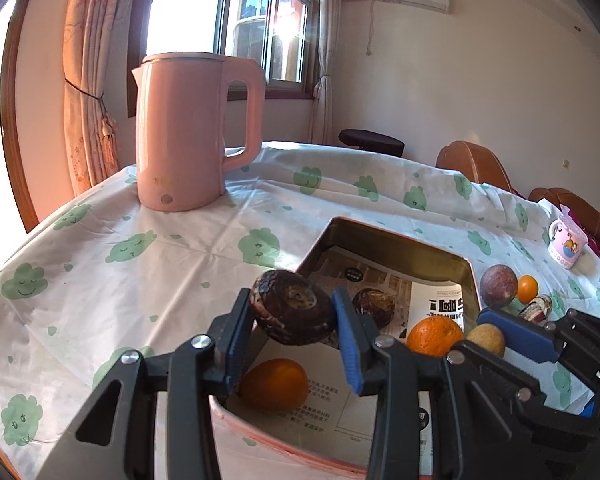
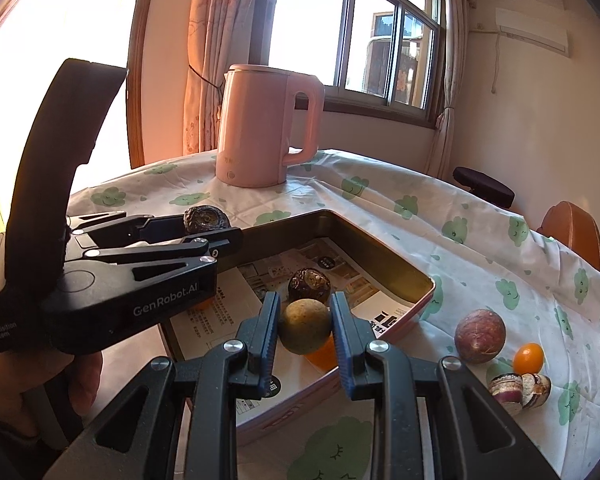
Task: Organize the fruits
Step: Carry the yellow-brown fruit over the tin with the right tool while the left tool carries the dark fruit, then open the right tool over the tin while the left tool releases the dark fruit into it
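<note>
In the left wrist view, the left gripper [image 1: 294,316] had its blue pads closed on a dark brown, wrinkled round fruit [image 1: 294,307], held above the rectangular metal tin lined with printed paper [image 1: 383,236], presumably for dropping in. Two oranges [image 1: 274,384] and another dark fruit [image 1: 373,307] lay inside.

In the right wrist view, the right gripper [image 2: 304,326] pinched a dull yellow-green round fruit [image 2: 304,326] over the tin's near edge. A purple-brown round fruit [image 2: 479,335] and a small orange fruit [image 2: 528,358] waited on the cloud-print tablecloth [image 2: 439,216].

Only readable stuff: "GenRobot.AI" in white on the black plastic body of the left tongs [image 2: 204,236], plus tiny "Data Acquisition System" lower down. Paper print's too blurry.
</note>
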### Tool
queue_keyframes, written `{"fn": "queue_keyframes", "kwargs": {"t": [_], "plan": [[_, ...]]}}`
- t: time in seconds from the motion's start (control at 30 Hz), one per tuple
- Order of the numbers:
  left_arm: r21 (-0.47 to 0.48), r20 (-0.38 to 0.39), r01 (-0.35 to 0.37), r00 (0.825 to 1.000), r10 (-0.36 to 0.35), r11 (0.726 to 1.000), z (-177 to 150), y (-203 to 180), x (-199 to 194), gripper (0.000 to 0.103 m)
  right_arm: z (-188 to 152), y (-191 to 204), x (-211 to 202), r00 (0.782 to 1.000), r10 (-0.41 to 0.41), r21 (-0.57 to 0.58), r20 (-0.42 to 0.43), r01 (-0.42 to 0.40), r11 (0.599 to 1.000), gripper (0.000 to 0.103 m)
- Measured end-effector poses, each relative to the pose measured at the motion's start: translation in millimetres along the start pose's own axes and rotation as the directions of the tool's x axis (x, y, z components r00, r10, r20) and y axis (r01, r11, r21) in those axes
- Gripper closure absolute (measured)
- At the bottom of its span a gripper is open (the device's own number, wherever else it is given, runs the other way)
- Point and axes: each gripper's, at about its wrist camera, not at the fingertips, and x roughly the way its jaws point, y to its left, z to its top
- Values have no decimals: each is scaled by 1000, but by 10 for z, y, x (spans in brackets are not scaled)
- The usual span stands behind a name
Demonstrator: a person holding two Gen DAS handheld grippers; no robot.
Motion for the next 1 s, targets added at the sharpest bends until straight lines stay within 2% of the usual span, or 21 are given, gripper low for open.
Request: {"fn": "queue_keyframes", "kwargs": {"t": [0.47,1.0], "plan": [[-3,-38,3,999,-3,1000,1,8,64,62,-24,76,117,999,-1,-22,-38,0,1000,75],[6,-40,-6,999,6,1000,5,-9,72,60,-34,116,185,997,3,-43,-76,-6,999,75]]}}
